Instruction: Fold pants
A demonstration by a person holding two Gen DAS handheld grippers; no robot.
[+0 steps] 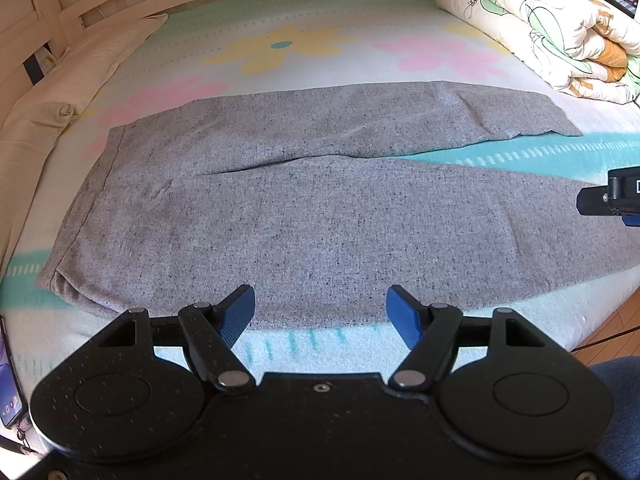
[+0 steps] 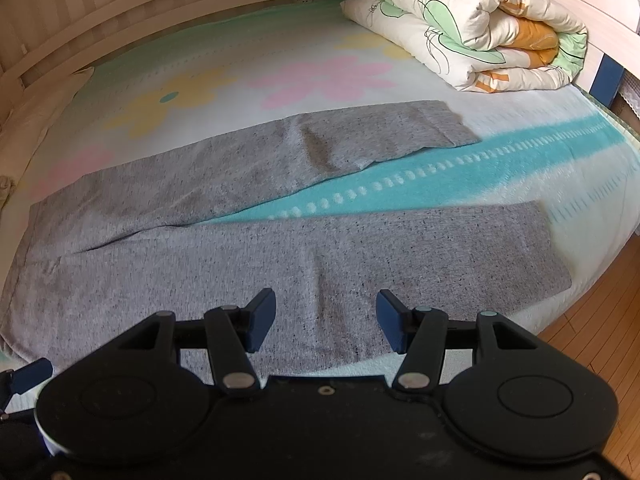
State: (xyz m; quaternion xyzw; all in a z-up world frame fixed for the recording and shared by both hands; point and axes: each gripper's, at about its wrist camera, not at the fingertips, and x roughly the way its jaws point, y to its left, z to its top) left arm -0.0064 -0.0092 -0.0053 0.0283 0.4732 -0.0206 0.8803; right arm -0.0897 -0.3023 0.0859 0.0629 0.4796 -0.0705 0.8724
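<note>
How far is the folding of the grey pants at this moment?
Done: the speckled grey knit pants lie spread flat on the flowered bed blanket, legs apart in a V, no fold visible. In hand: nothing; the left gripper and the right gripper are both open above the near leg. Left: every fold, probably starting with laying one leg over the other.

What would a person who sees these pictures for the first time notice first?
The eye falls first on the grey pants, spread flat across the bed, with the two legs apart toward the right. Next comes the rolled flowered quilt at the far right corner. In the foreground, the left gripper and the right gripper are both open above the near edge of the pants.
</note>
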